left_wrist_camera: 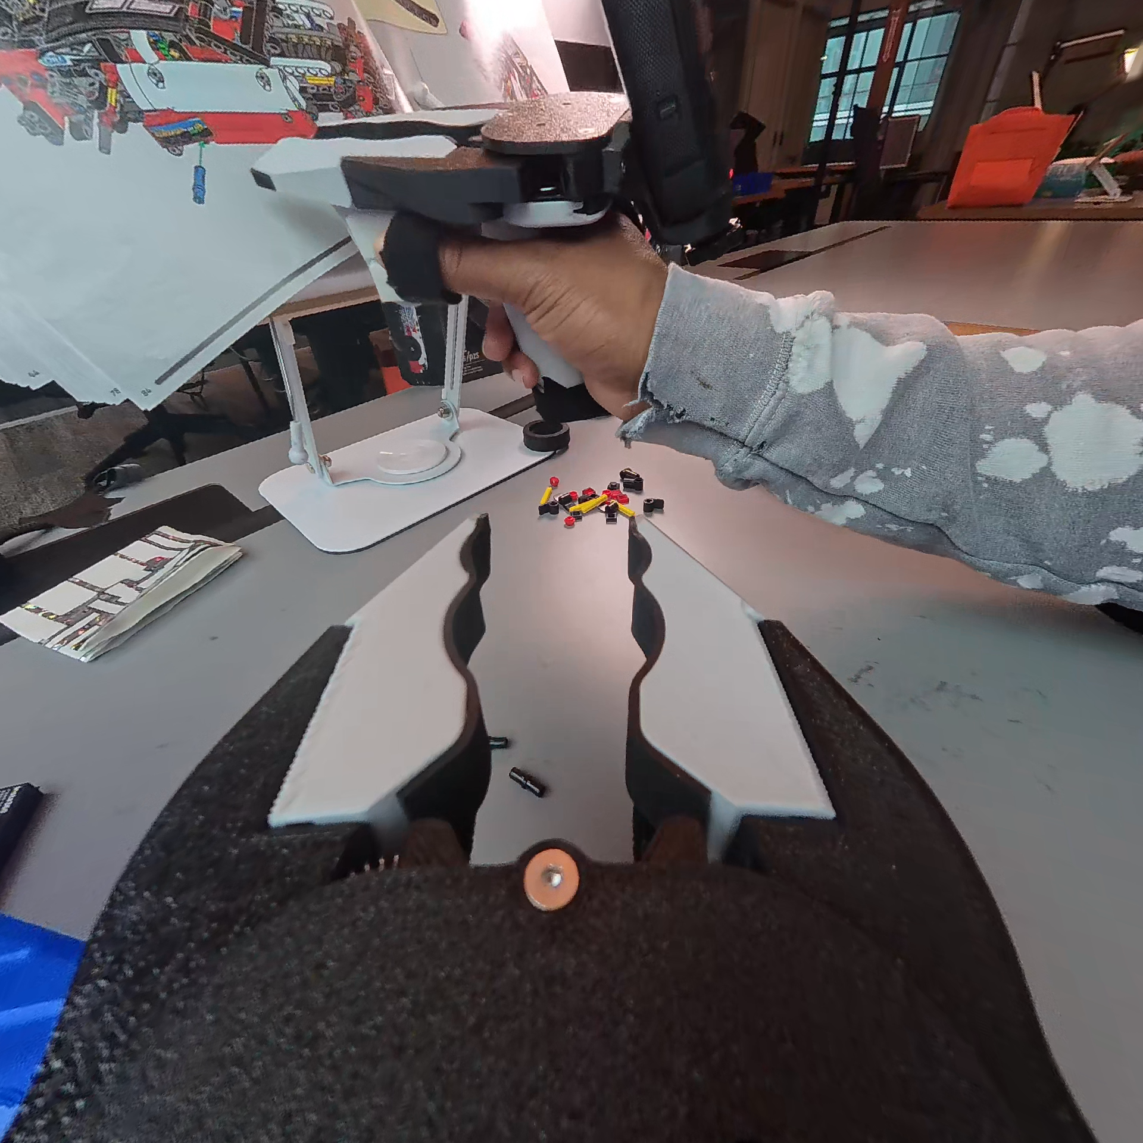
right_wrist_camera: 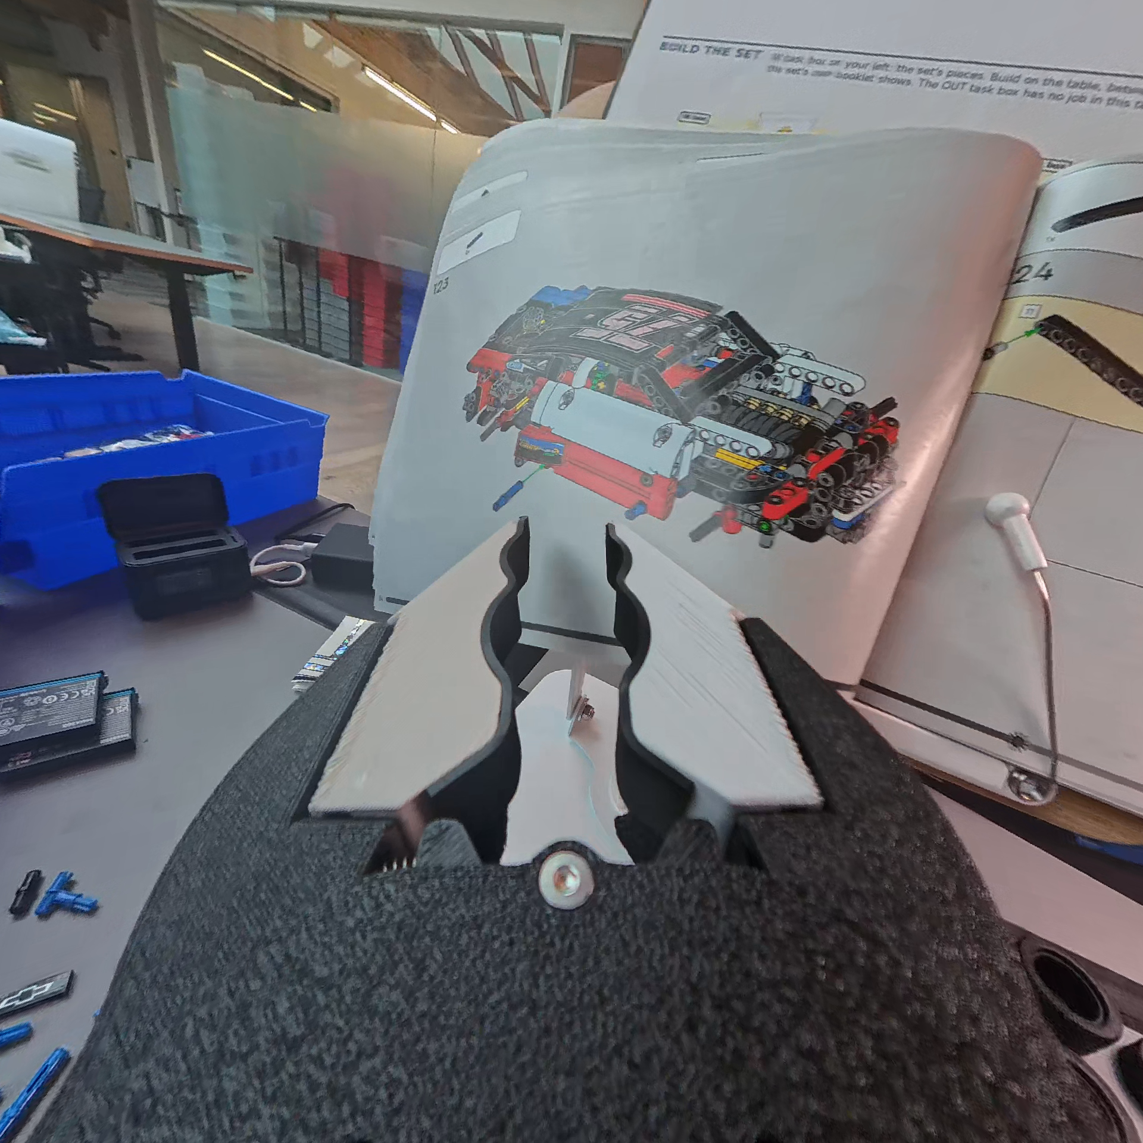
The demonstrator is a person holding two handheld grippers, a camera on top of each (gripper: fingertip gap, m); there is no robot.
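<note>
Closest to the lens, the left claw (left_wrist_camera: 558, 522) hangs low over the grey bench (left_wrist_camera: 866, 711), its jaws apart and nothing between them. A small black pin (left_wrist_camera: 527, 780) lies on the bench in the gap between the jaws, not touched by either, and a second dark bit peeks out beside the left jaw. Just past the fingertips sits a little heap of red, yellow and black pieces (left_wrist_camera: 597, 498). It is the nearest thing ahead of this claw, and the right fingertip sits just beside its edge.

Beyond the heap is a white stand (left_wrist_camera: 396, 488) with a black ring (left_wrist_camera: 546, 435) just beside its base. A folded booklet (left_wrist_camera: 124, 587) lies to the left.

A hand (left_wrist_camera: 556, 303) in a bleached grey sleeve (left_wrist_camera: 897, 445) holds the right claw (right_wrist_camera: 568, 526) up off the bench, level with the open booklet (right_wrist_camera: 680, 402) propped on the stand. Its jaws are apart too and grip nothing. The page with the car drawing shows through the gap, and whether the tips touch the paper cannot be told.

To that claw's left are a blue tray (right_wrist_camera: 154, 445) with pieces in it, a black case (right_wrist_camera: 173, 544) with its lid up, flat black batteries (right_wrist_camera: 55, 717) and a few blue pieces (right_wrist_camera: 65, 897).
</note>
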